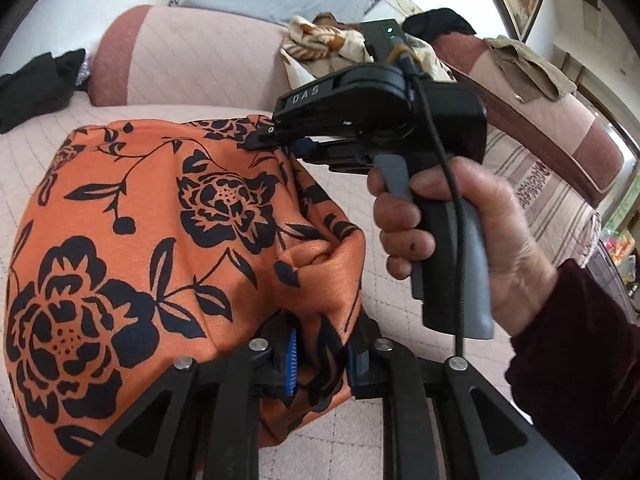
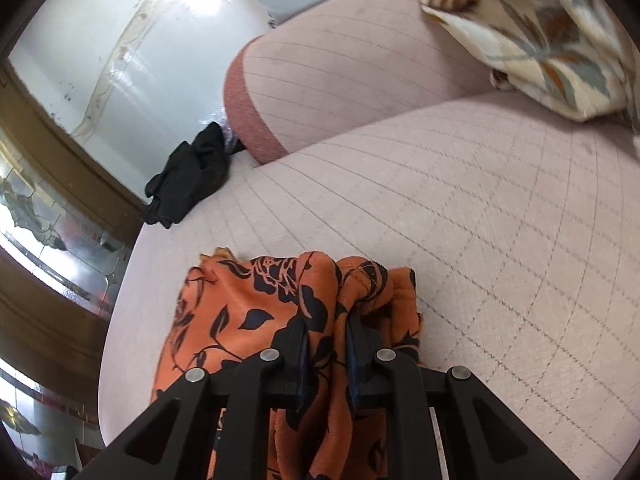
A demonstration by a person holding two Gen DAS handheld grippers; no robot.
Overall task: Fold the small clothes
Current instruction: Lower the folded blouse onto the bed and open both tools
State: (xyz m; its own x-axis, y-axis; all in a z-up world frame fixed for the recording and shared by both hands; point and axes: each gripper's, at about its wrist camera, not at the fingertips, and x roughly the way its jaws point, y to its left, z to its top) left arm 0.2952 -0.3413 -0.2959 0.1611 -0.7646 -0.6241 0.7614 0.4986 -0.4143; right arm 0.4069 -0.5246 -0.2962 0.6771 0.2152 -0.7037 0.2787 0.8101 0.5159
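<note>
An orange garment with black flower print [image 1: 132, 240] hangs lifted over the pink quilted sofa seat [image 1: 400, 340]. My left gripper [image 1: 320, 364] is shut on a bunched edge of it at the bottom of the left wrist view. My right gripper [image 1: 256, 138], held by a hand, is shut on its far upper edge. In the right wrist view the same garment [image 2: 248, 320] is pinched between my right gripper's [image 2: 326, 344] fingers and drapes down to the left.
A black garment [image 2: 188, 180] lies at the sofa's far left end [image 1: 36, 84]. A cream leaf-print cloth [image 1: 324, 42] sits on the backrest [image 1: 192, 56]. A striped cover [image 1: 548, 200] and brown cloth [image 1: 524, 64] lie right.
</note>
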